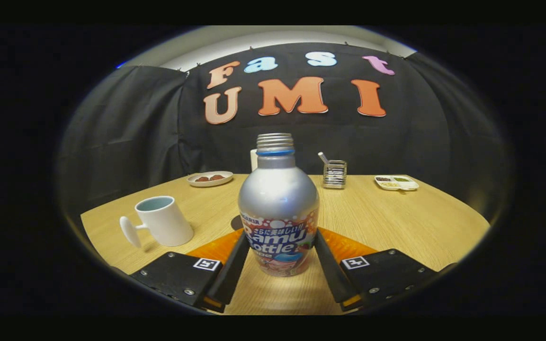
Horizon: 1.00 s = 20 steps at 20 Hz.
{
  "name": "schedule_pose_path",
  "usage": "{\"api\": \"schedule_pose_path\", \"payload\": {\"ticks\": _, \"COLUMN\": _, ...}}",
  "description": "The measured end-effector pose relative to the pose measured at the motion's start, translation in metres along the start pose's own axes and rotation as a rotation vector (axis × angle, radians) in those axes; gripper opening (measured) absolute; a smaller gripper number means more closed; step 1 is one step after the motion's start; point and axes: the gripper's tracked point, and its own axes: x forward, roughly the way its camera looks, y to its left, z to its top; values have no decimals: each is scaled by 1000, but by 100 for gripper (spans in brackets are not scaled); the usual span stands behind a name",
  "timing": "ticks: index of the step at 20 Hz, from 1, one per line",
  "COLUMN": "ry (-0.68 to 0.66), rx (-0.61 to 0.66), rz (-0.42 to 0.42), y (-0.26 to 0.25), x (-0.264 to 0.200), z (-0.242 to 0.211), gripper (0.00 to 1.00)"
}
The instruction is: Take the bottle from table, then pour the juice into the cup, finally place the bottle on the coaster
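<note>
A silver bottle (278, 199) with a colourful label and an open threaded neck stands upright between my fingers. My gripper (280, 246) is shut on it, one finger pressing on each side of the label. An orange coaster (351, 247) lies flat on the wooden table (396, 222), showing on both sides just behind the bottle's base. I cannot tell whether the bottle rests on the table or hangs slightly above it. A white cup (163, 220) with a side handle and a pale blue inside stands to the left of the fingers, apart from the bottle.
At the table's far edge stand a small plate (210, 178) with brown pieces, a clear holder (335, 174) with a stick in it, and a divided white tray (396, 183). A white object (253, 160) peeks out behind the bottle's neck. Black cloth walls the booth.
</note>
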Motion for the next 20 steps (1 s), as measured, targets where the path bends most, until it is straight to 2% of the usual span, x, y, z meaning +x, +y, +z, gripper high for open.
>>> {"api": "schedule_pose_path", "payload": {"ticks": 7, "ry": -3, "rx": -216, "rz": -40, "y": 7, "x": -3, "z": 28, "gripper": 78}}
{"api": "schedule_pose_path", "payload": {"ticks": 16, "ry": 50, "rx": -529, "rz": -142, "y": -6, "x": 5, "z": 48, "gripper": 78}}
{"api": "schedule_pose_path", "payload": {"ticks": 20, "ry": 38, "rx": -706, "rz": -171, "y": 2, "x": 7, "z": 57, "gripper": 77}}
